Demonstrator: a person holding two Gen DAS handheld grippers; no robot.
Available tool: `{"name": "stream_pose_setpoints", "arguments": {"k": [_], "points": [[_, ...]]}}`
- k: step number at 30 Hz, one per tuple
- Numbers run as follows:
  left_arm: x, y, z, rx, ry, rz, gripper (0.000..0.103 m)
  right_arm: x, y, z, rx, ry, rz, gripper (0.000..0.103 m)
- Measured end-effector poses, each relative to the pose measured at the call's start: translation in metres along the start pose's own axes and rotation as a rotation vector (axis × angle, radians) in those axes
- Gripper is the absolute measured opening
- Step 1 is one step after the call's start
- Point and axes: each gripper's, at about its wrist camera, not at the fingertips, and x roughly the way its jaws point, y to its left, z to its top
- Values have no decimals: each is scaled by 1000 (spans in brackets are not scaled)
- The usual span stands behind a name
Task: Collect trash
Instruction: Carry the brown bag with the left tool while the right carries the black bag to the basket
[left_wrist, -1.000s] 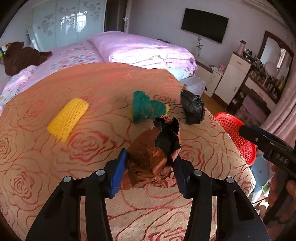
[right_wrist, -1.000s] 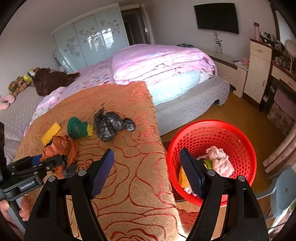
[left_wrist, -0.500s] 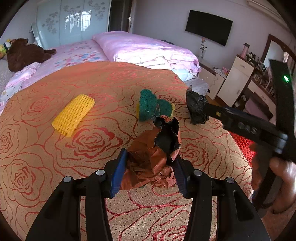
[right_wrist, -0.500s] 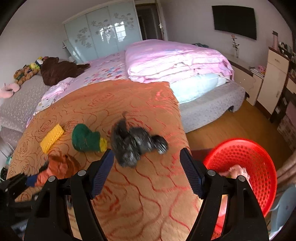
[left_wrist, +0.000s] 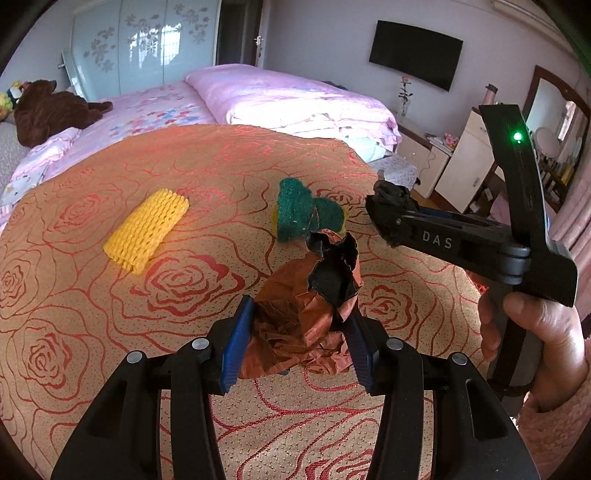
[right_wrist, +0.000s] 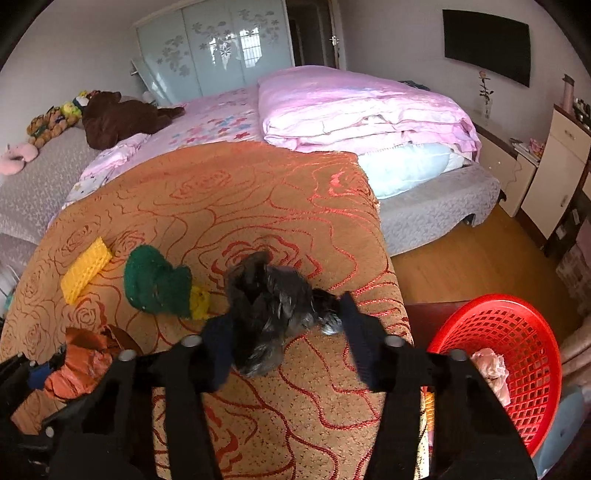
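My left gripper (left_wrist: 295, 347) is shut on a crumpled brown wrapper (left_wrist: 295, 295) that rests on the rose-patterned bedspread (left_wrist: 184, 406). My right gripper (right_wrist: 284, 339) has a crumpled black plastic bag (right_wrist: 273, 302) between its jaws, which are closing, and both pads touch the bag. In the left wrist view the right gripper (left_wrist: 384, 218) reaches in from the right, with the black bag (left_wrist: 391, 192) at its tips. A green sponge (right_wrist: 155, 280) and a yellow foam net (right_wrist: 85, 269) lie to the left of the bag.
A red basket (right_wrist: 498, 299) holding some trash stands on the wooden floor to the right of the bed's edge. A person's hand (left_wrist: 535, 332) holds the right gripper. Pink quilts, a brown plush toy and cabinets lie farther off.
The right gripper has swung left from above the red basket to the black bag and its jaws have narrowed around it. The left gripper has kept still on the wrapper.
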Motion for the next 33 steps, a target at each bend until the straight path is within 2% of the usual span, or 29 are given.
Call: {"name": "stream_pose_setpoints", "arguments": {"k": [4,23,33], "points": [[0,-1,0,1,0,4,46,-6,-2,-6,1,-6,10,37],[-6,-7,-1,-7,1,33,46,-72,0,-45,32,-76,30,37],[-18,-18,10,14,-35,31,46,-90,-5,-47,51,-112,25,37]]}}
